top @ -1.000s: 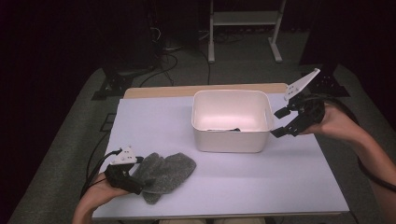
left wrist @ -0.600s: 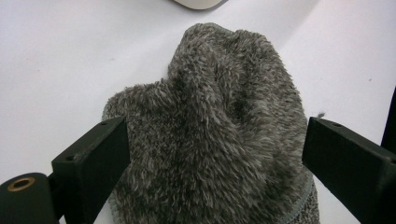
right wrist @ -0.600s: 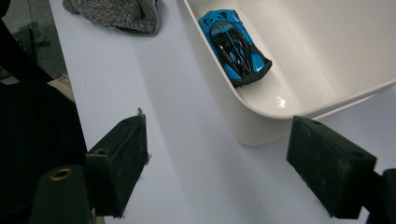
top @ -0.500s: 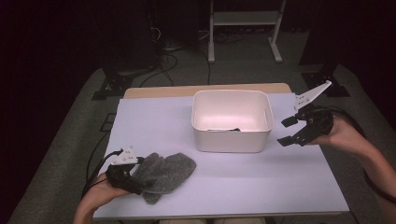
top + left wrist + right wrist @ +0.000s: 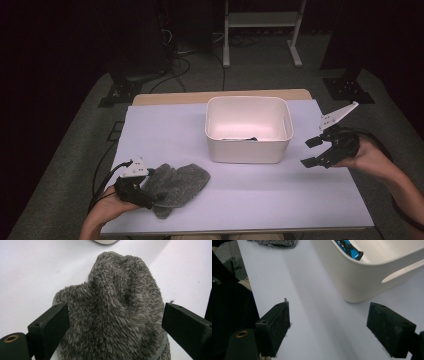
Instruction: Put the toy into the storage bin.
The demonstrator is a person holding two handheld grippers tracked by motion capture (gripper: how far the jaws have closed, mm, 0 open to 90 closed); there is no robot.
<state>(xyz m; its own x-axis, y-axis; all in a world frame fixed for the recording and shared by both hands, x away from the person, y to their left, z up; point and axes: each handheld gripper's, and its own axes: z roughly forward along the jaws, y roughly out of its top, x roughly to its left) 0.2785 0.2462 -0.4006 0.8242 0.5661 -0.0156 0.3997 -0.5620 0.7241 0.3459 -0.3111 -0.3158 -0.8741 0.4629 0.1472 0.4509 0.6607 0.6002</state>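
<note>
Currently, left hand-held gripper (image 5: 112,325) straddling grey fuzzy cloth (image 5: 117,305) on worktop (image 5: 250,195), jaws wide open, not clamping, right hand-held gripper (image 5: 314,152) hovering wide open, holding nothing, beside white bin (image 5: 248,150).

The left gripper (image 5: 142,192) sits low at about seven o'clock in the high view, held in the person's left hand (image 5: 107,210), whose forearm comes in from the bottom edge. Its jaws stand wide apart (seen plainly in the left gripper view), pointing toward three o'clock. The right gripper (image 5: 314,152) is at about four o'clock, raised, in the right hand (image 5: 367,157). Its jaws gape open too, pointing toward nine o'clock, with the grey plate uppermost.
</note>
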